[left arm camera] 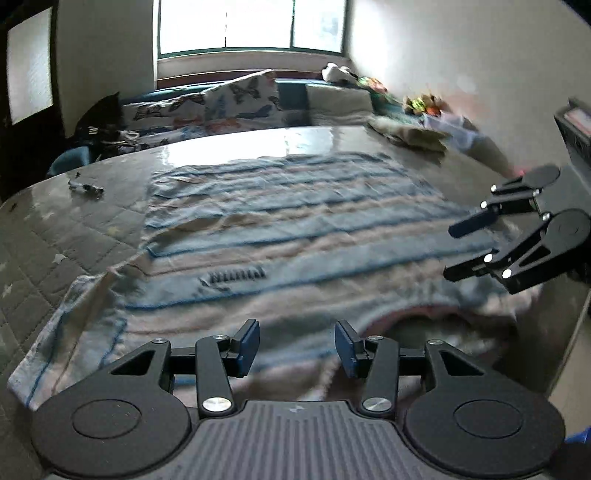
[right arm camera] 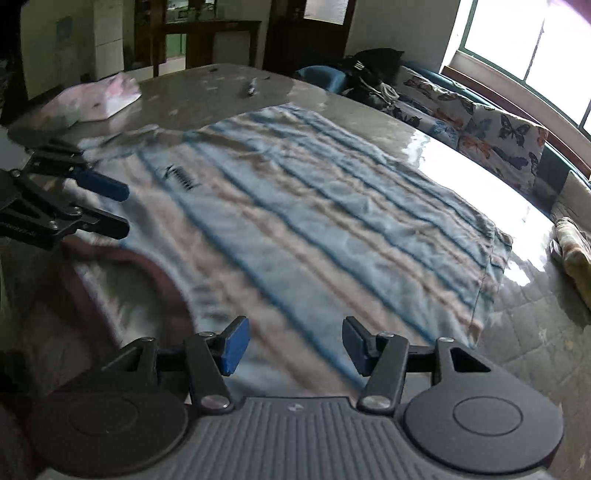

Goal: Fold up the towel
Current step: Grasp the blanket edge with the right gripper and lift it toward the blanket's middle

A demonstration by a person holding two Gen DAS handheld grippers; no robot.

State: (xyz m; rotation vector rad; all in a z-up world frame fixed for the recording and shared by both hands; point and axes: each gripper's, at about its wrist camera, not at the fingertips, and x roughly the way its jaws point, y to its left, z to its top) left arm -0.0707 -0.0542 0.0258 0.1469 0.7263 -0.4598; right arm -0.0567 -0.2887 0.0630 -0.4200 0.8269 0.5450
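Two grippers, both yours, both hovering over the near edge of the towel.

Item 1: left gripper (left arm camera: 295, 349). Jaws stand wide apart, nothing between the blue pads; it hangs just above the near hem, a placement that suits taking an edge.

Item 2: right gripper (right arm camera: 295, 345). Jaws likewise spread, empty, poised over the near hem further along, so the two tools flank the same side of the cloth.

Item 3: striped towel (right arm camera: 314, 206). Blue and pale bands, spread mostly flat on the quilted mattress (right arm camera: 535, 332); near edge rumpled, with a raised hump showing a reddish underside (right arm camera: 155, 273). Lying open like this, it fits either a spread before folding or a pause between folds.

Item 4: small dark object (left arm camera: 86, 188) on the mattress, well apart.

Item 5: butterfly-print bedding (left arm camera: 236, 99), beneath the window (left arm camera: 251, 26).
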